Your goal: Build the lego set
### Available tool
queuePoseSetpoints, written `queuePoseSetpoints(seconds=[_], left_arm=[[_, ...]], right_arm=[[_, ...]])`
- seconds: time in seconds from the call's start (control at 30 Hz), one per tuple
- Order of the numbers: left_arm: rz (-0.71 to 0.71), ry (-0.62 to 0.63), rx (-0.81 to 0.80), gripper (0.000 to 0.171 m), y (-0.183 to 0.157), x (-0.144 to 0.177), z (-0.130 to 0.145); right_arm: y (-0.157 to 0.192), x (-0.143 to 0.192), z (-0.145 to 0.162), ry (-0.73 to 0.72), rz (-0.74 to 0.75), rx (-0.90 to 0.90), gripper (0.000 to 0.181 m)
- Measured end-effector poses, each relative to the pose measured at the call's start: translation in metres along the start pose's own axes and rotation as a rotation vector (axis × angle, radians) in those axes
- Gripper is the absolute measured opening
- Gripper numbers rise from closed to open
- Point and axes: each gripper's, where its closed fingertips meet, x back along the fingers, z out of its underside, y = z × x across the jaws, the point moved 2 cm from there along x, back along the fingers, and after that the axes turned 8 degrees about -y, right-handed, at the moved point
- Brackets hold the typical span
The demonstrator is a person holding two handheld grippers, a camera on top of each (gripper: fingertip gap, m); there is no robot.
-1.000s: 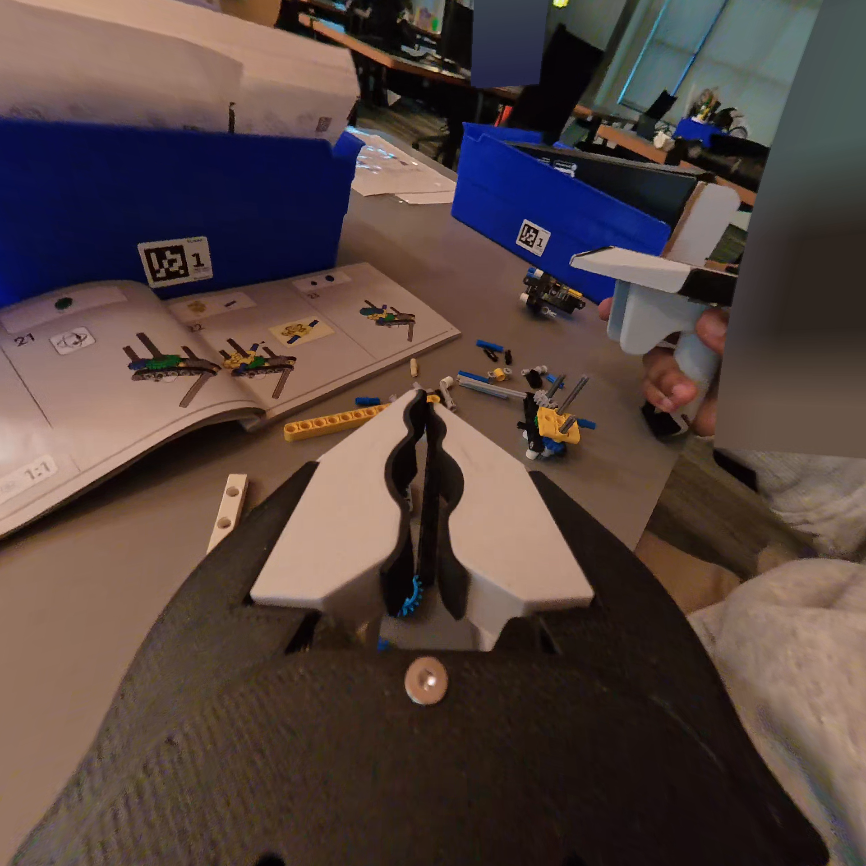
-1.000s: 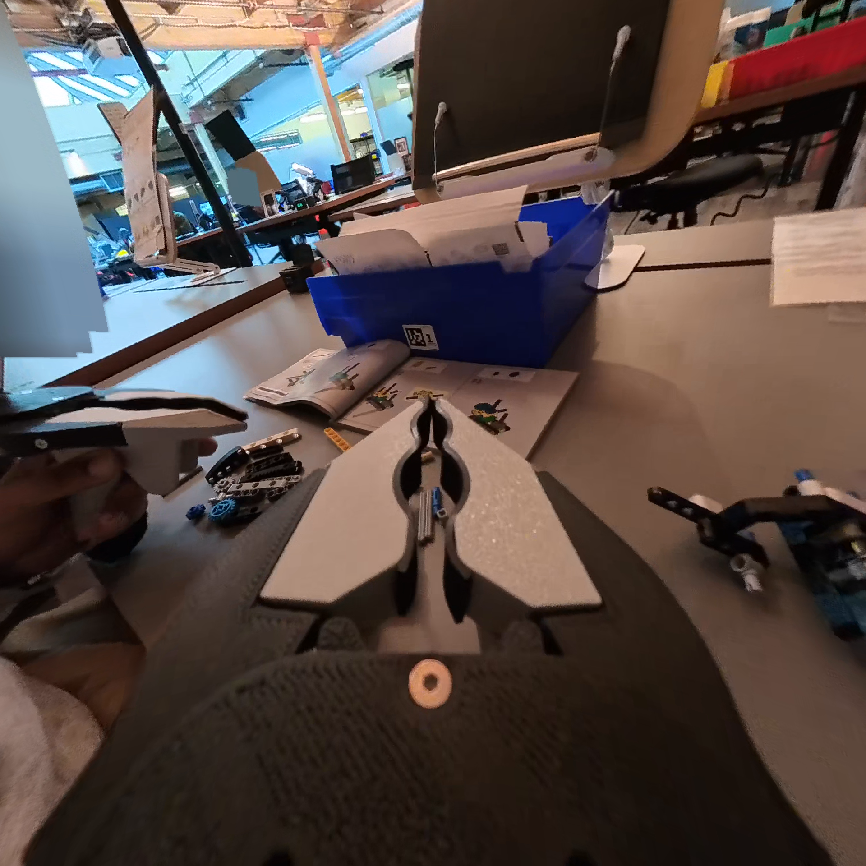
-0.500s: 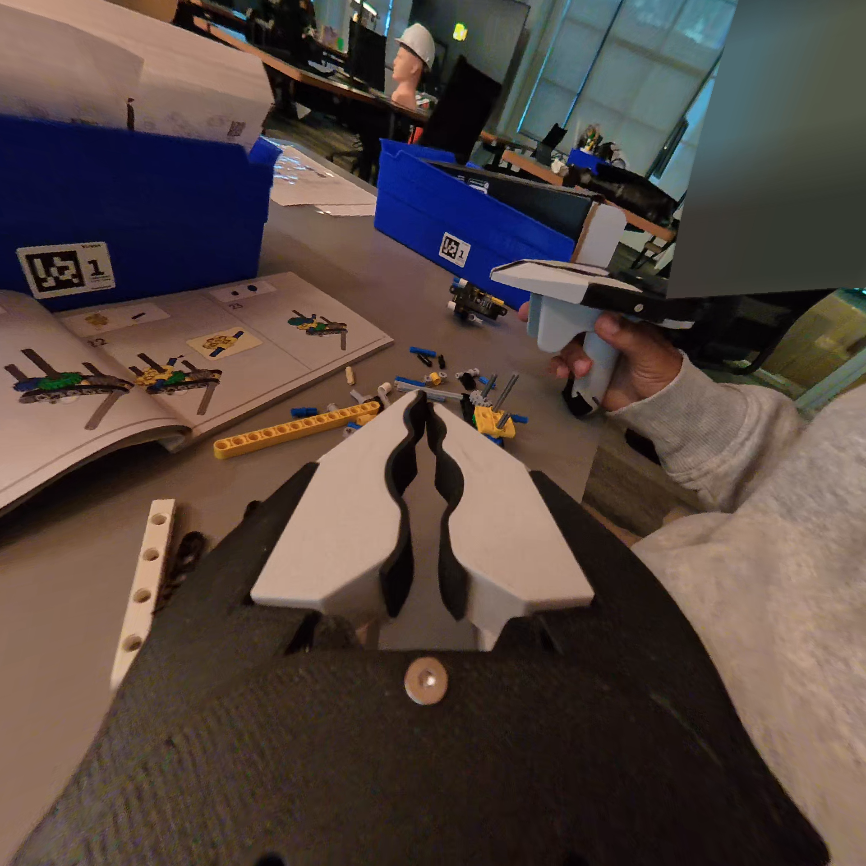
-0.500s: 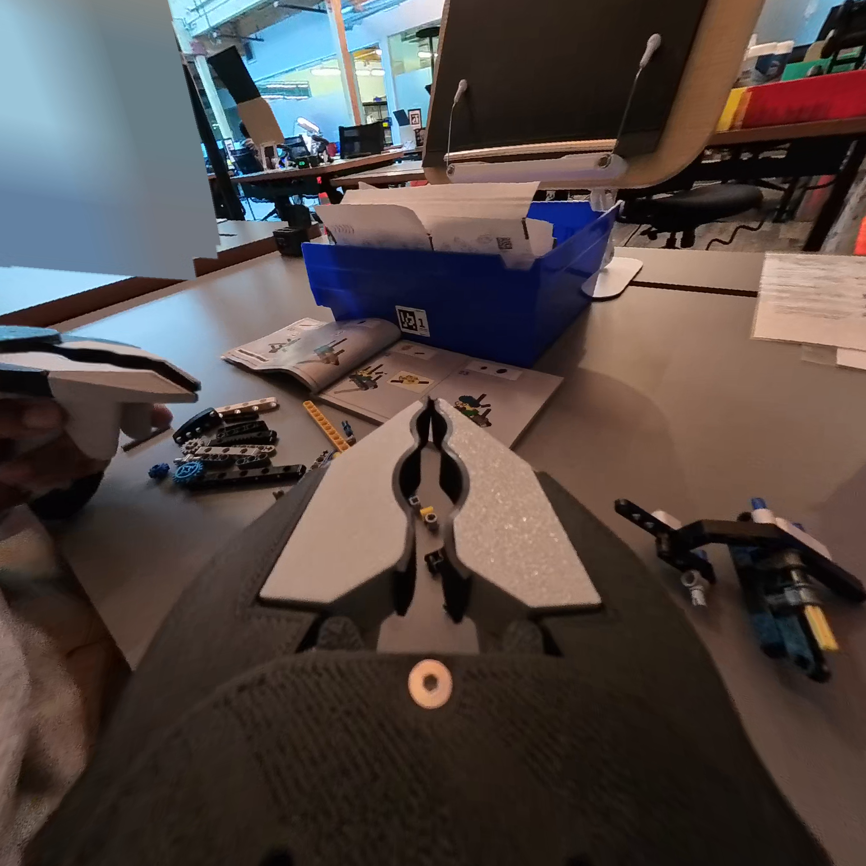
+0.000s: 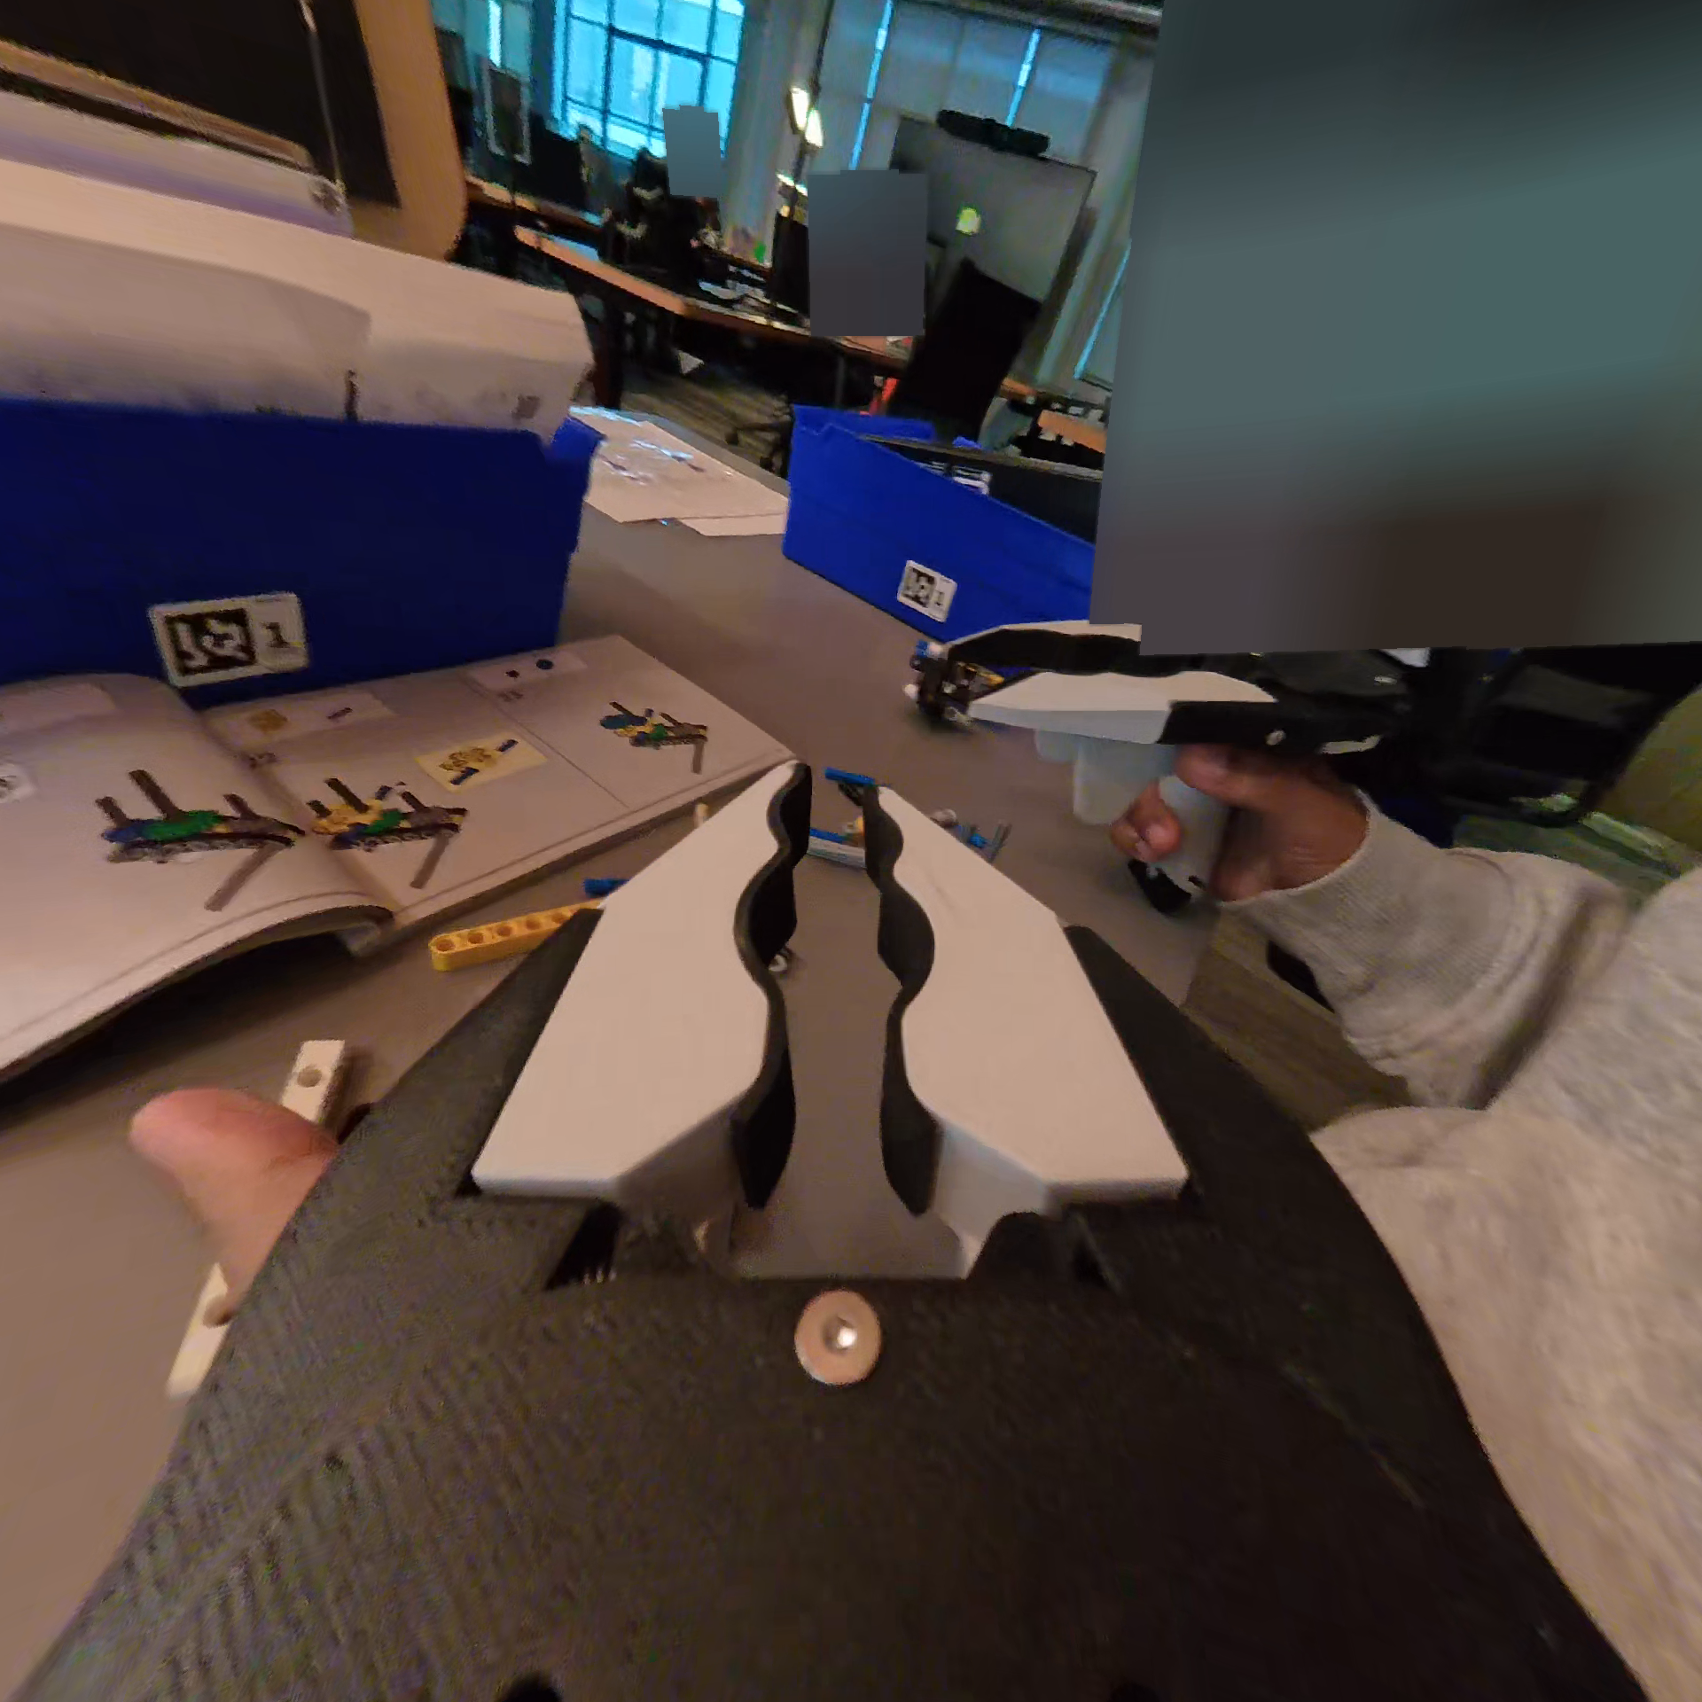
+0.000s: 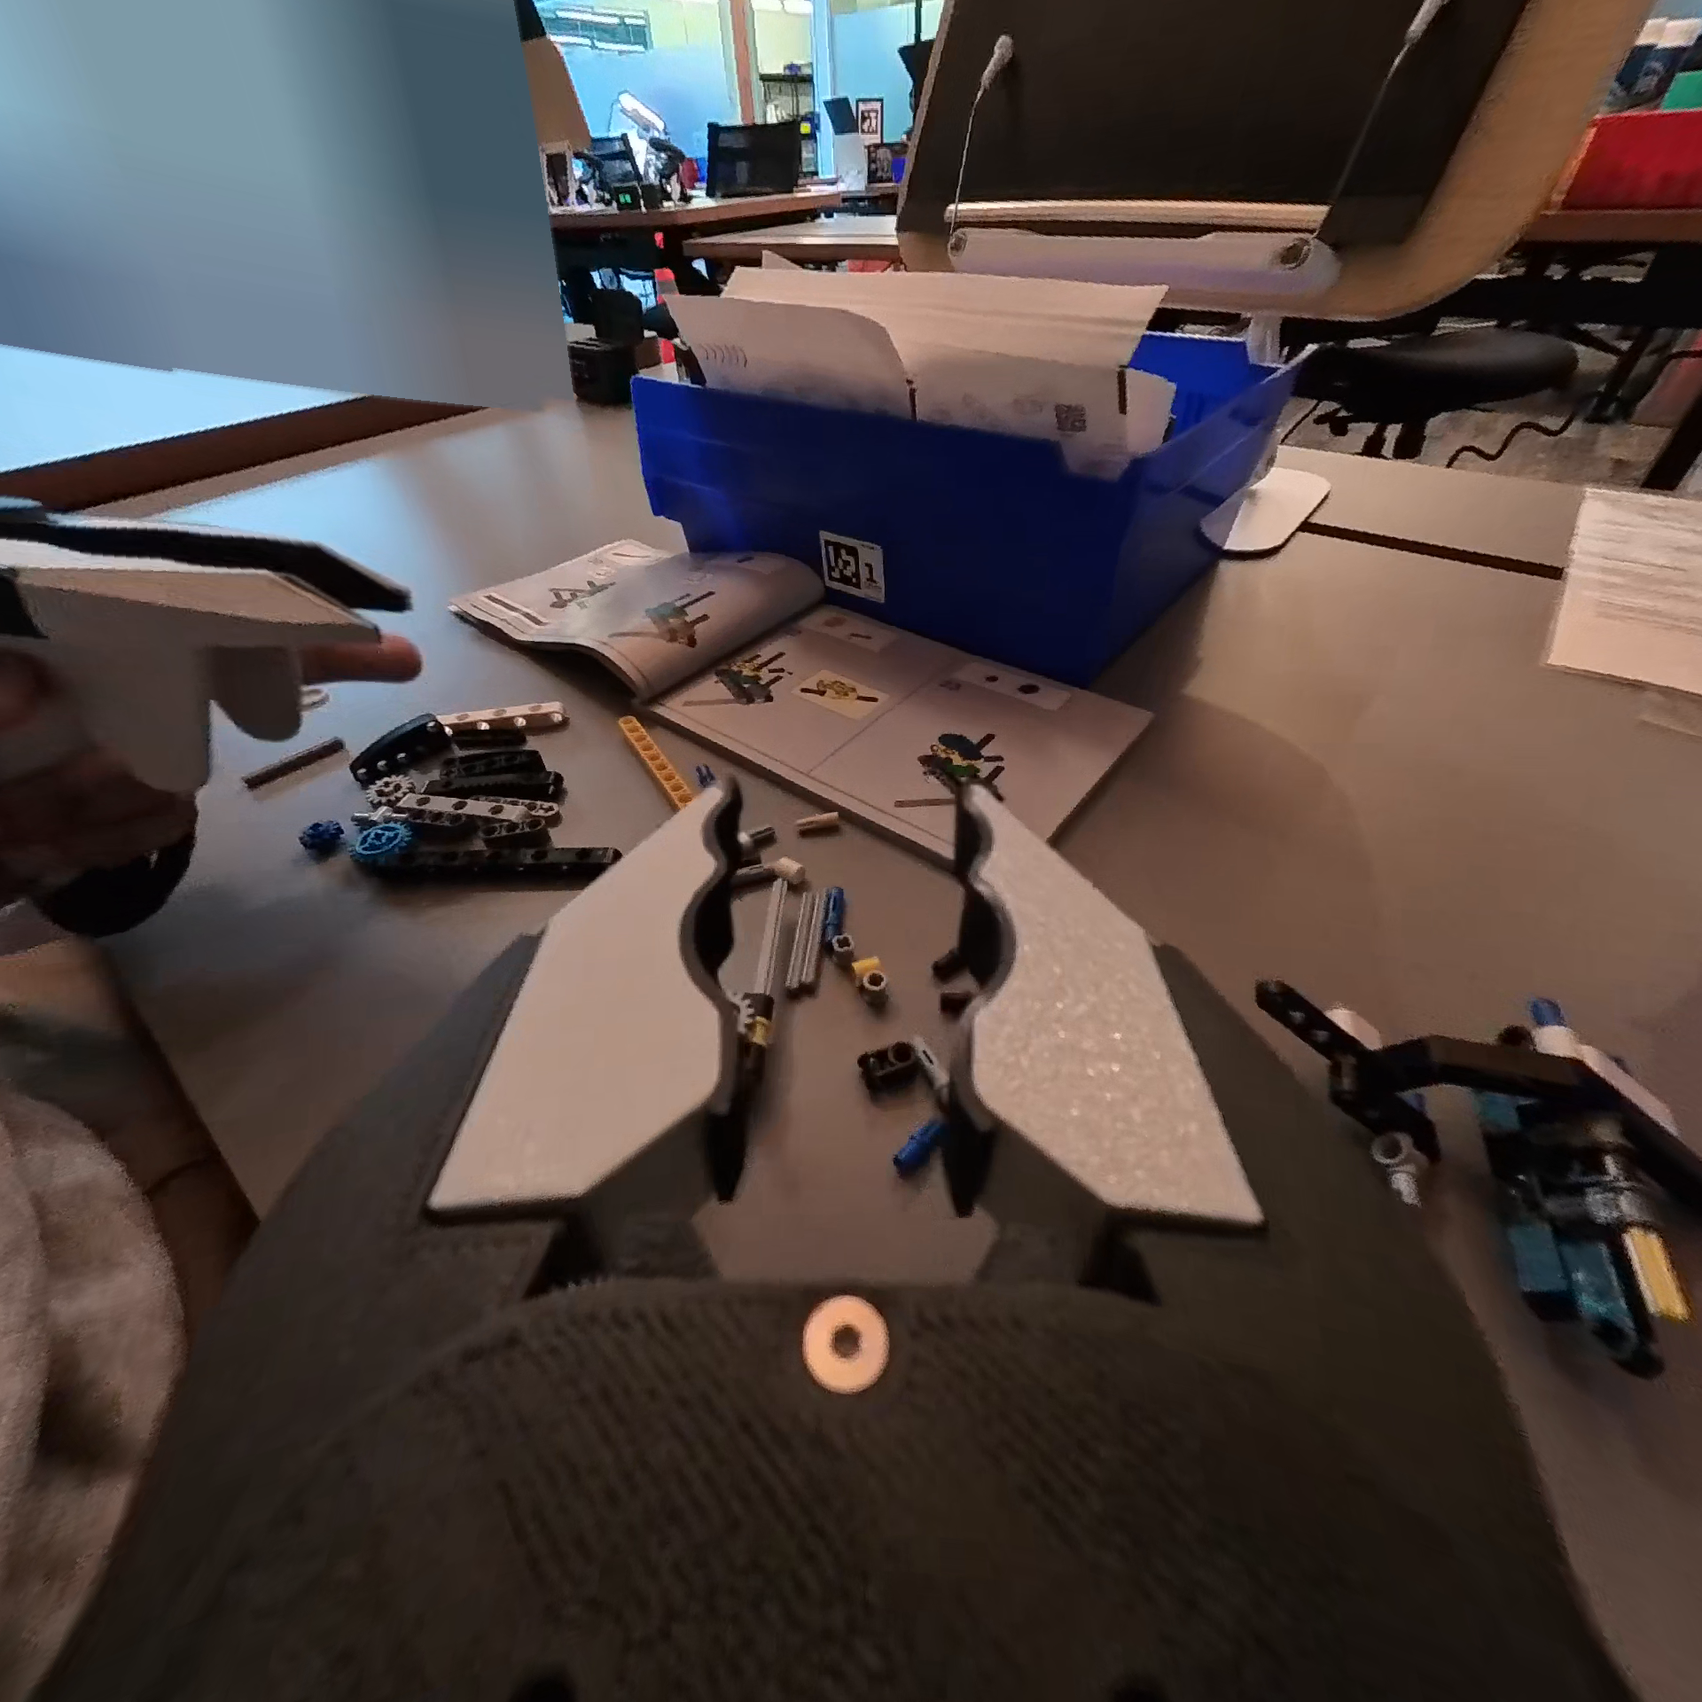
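My left gripper [image 5: 833, 783] is slightly open and empty, held above the grey table [image 5: 783, 645] near the open instruction booklet [image 5: 368, 783]. A yellow holed beam [image 5: 507, 935] and a white beam [image 5: 313, 1073] lie beside it. My right gripper [image 6: 847, 801] is wide open and empty, low over small loose parts: grey axles [image 6: 801, 939], a black connector [image 6: 889, 1068] and a blue pin [image 6: 921, 1147]. A pile of black beams and gears [image 6: 470, 810] lies to its left. A partly built black, blue and yellow assembly [image 6: 1566, 1151] lies to its right.
A blue bin of papers [image 6: 967, 516] stands behind the booklet [image 6: 829, 681]. A second blue bin [image 5: 921, 534] stands farther back. A paper sheet [image 6: 1630, 589] lies at the far right. The left gripper [image 6: 391, 619] shows at the right wrist view's left edge, a grey sleeve [image 5: 1474, 1013] in the left wrist view. My right gripper is the nearer one to the black connector [image 6: 889, 1068]: about 8 centimetres, against 20 centimetres. My right tips are roughly 9 centimetres from the blue pin [image 6: 921, 1147].
Both grippers were shut and are now open, the right one wide, the left one a little. The right gripper has come lower over the small loose parts.
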Motion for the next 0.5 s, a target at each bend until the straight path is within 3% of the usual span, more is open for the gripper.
queuePoseSetpoints(seconds=[0.1, 0.17, 0.2, 0.3, 0.5], left_arm=[[0.034, 0.013, 0.071, 0.0, -0.001, 0.0, 0.003], [0.015, -0.011, 0.034, 0.0, 0.001, 0.002, 0.002], [0.009, -0.016, 0.005, 0.0, 0.001, 0.003, 0.001], [0.044, -0.044, -0.028, 0.0, -0.005, 0.005, -0.002], [-0.003, -0.1, -0.021, 0.0, 0.0, 0.009, -0.01]], right_arm=[[-0.005, 0.0, 0.0, -0.003, 0.032, -0.017, 0.082], [-0.009, 0.001, -0.004, -0.03, 0.051, -0.03, 0.113], [-0.01, 0.002, -0.006, -0.047, 0.056, -0.034, 0.119], [-0.01, 0.003, -0.01, -0.083, 0.062, -0.029, 0.125], [-0.005, 0.0, -0.007, -0.055, 0.043, -0.005, 0.113]])
